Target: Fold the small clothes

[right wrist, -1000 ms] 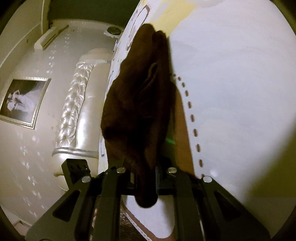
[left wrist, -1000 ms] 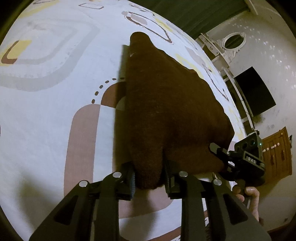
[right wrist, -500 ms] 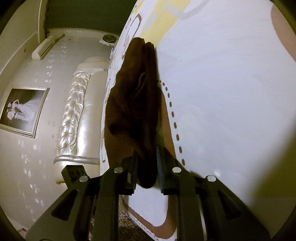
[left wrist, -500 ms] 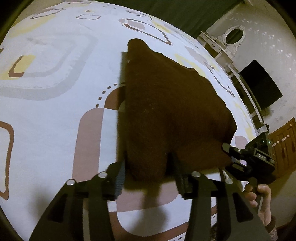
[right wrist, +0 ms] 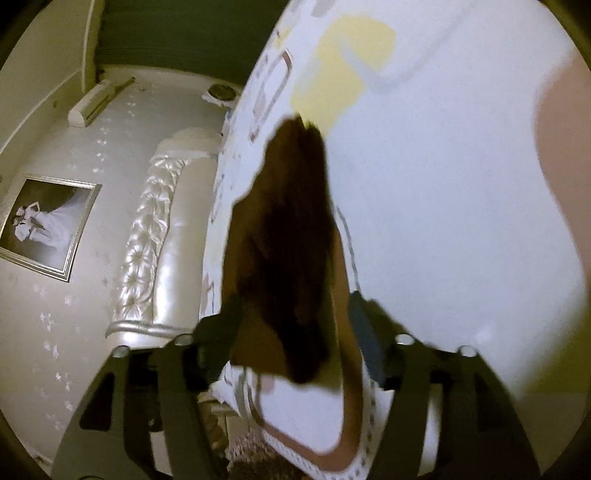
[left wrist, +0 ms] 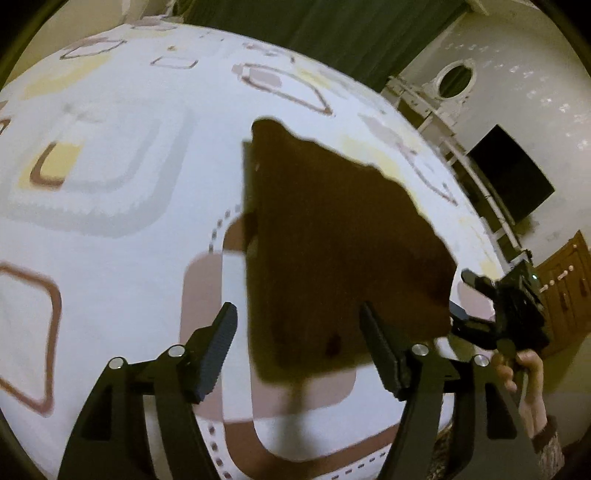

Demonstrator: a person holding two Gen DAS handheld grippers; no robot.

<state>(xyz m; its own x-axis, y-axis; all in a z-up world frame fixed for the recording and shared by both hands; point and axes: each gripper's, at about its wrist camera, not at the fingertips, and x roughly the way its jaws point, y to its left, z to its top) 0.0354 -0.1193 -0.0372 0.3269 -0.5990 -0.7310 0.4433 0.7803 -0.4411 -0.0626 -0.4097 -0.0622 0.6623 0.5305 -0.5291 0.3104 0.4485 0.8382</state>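
1. Your left gripper (left wrist: pixel 297 347) is spreading right now, jaws opening, and the pads stand clear on either side of the near edge of the brown cloth (left wrist: pixel 332 240). Nothing is pinched.
2. Your right gripper (right wrist: pixel 295 332) is opening too; the cloth's near corner sits between its fingers, but they are blurred, and the pads look free of the fabric.
3. The brown cloth lies flat on the patterned bedsheet (left wrist: pixel 110 221), folded into a rough wedge, its wide end towards you and its narrow tip pointing away.
4. At the cloth's right corner, in the left wrist view, your right hand (left wrist: pixel 524 373) grips its black handle just beside the fabric.
5. Beyond the cloth, across the sheet, hangs a dark green curtain (left wrist: pixel 332 33).
6. Off the bed on the cloth's other side stands a tufted pearly headboard (right wrist: pixel 147 240), with a framed picture (right wrist: pixel 48 225) on the wall past it.
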